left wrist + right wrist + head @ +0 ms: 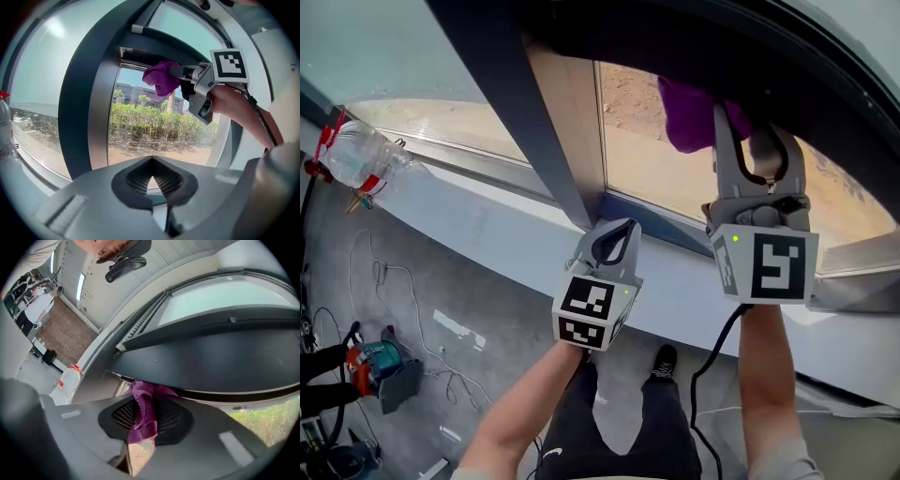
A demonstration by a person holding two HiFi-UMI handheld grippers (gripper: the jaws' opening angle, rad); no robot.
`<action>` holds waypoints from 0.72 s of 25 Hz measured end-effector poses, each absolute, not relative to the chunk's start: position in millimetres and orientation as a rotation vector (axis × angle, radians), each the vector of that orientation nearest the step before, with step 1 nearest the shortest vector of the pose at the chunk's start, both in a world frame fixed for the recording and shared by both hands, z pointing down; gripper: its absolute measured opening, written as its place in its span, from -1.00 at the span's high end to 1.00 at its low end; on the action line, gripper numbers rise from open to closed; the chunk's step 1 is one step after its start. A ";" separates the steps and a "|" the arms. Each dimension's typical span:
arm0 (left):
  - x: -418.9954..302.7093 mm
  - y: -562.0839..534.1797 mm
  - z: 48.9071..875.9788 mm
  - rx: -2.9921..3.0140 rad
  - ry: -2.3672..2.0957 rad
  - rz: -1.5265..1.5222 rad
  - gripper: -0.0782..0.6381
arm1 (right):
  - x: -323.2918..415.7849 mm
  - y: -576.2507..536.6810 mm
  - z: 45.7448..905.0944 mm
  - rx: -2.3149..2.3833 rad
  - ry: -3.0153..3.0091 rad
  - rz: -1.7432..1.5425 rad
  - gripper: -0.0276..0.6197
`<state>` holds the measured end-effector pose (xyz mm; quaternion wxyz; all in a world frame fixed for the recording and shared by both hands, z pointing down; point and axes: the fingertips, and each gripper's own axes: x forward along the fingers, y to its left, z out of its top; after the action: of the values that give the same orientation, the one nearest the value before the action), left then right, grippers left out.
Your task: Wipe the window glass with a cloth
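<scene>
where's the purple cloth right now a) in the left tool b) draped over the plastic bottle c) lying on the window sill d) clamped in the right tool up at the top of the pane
d: the purple cloth sits pinched between the jaws of the right tool, up at the top of the window glass, while the left tool is shut on nothing.

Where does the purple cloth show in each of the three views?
Head view: purple cloth upper right, held by the right gripper.
Left gripper view: cloth upper middle.
Right gripper view: cloth low centre, between the jaws.
Shared landmark: the plastic bottle, at the left in all three.
</scene>
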<state>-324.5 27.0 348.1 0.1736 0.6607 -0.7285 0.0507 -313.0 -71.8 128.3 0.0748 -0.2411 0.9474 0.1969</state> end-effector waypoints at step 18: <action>-328.6 17.4 441.3 1.780 -1.955 0.241 0.78 | -321.8 -99.5 349.8 -0.785 3.194 0.413 0.61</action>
<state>-328.6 17.4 441.3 0.2410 0.6507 -0.7147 0.0880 -321.8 -99.5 349.8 -0.0864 -0.2358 0.9600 0.1242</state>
